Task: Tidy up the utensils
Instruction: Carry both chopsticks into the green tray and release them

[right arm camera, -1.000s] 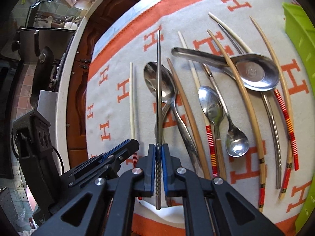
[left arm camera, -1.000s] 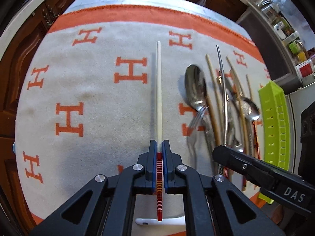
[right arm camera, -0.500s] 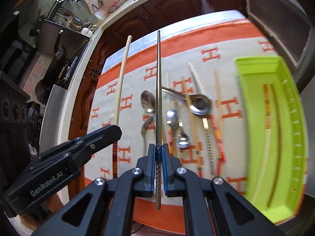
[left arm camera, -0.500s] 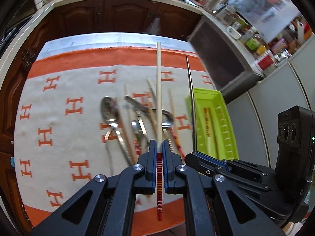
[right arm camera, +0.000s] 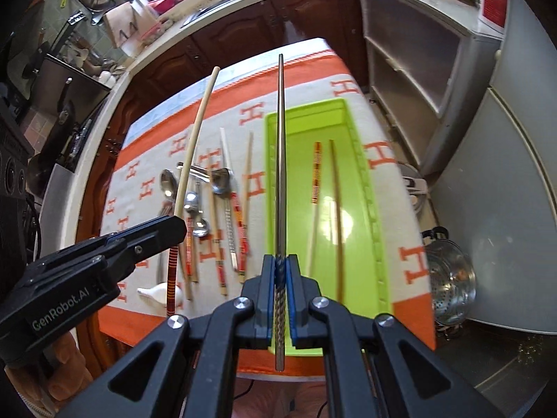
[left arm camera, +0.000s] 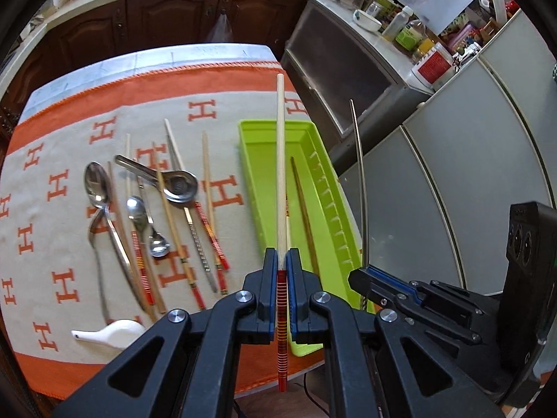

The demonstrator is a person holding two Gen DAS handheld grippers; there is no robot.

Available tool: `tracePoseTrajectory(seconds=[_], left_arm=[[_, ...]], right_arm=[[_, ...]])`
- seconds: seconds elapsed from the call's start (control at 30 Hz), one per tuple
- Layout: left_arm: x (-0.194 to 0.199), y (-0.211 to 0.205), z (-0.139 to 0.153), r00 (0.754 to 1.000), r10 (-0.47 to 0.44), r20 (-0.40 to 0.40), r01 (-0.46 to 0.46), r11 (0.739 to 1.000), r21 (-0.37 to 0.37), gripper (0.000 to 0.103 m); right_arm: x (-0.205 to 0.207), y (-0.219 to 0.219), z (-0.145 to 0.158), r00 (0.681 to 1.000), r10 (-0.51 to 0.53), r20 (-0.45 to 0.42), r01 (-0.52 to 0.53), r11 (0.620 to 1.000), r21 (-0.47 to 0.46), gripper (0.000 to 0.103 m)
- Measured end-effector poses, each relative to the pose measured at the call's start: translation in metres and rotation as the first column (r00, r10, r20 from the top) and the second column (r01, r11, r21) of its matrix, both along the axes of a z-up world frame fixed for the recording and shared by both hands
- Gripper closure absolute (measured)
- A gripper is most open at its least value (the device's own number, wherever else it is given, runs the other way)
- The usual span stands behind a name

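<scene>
The left gripper (left arm camera: 282, 261) has its fingers (left arm camera: 269, 278) clamped on a pale wooden chopstick (left arm camera: 281, 174) just above its red-and-yellow banded end, and the right gripper (right arm camera: 281, 268) has its fingers (right arm camera: 294, 278) clamped on a metal chopstick (right arm camera: 280, 160) at its twisted handle. Both chopsticks are held in the air above the green tray (right arm camera: 376, 237), which sits on the orange-and-beige cloth (left arm camera: 69, 209) covering the table and already contains two chopsticks. Left of the tray, spoons (left arm camera: 95, 184), further chopsticks and a white ceramic spoon (left arm camera: 108, 332) lie spread on the cloth.
</scene>
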State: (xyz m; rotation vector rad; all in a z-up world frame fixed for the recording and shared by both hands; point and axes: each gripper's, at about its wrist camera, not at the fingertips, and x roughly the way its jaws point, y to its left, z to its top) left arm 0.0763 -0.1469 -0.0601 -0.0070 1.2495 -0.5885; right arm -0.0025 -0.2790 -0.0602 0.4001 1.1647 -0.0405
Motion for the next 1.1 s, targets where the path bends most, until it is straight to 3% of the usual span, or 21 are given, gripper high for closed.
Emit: tracePoseTrajectory(seconds=[0.37, 0.6, 0.67, 0.73, 1.1], left_arm=[[0.003, -0.042, -0.031, 0.999, -0.006, -0.046, 0.009, 0.998, 0.055, 0.1], [0.008, -0.052, -0.035, 0.999, -0.02, -0.046, 0.024, 0.997, 0.08, 0.098], [0.01, -0.052, -0.034, 0.999, -0.026, -0.043, 0.029, 0.996, 0.082, 0.089], [0.011, -0.052, -0.032, 0.999, -0.027, -0.022, 0.029, 0.995, 0.094, 0.068], [0.006, -0.028, -0.013, 0.993, -0.029, 0.118, 0.011, 0.988, 0.152, 0.036]], right_arm=[[-0.004, -0.024, -0.019, 0.999, -0.016, -0.049, 0.012, 0.997, -0.082, 0.097], [0.006, -0.023, -0.022, 0.998, 0.003, -0.058, -0.008, 0.995, -0.099, 0.097], [0.01, -0.023, -0.023, 0.998, 0.009, -0.061, -0.016, 0.994, -0.106, 0.097], [0.013, -0.025, -0.025, 0.998, -0.002, -0.067, -0.006, 0.993, -0.117, 0.096], [0.016, -0.028, -0.035, 0.994, -0.021, -0.103, 0.013, 0.997, -0.079, 0.092]])
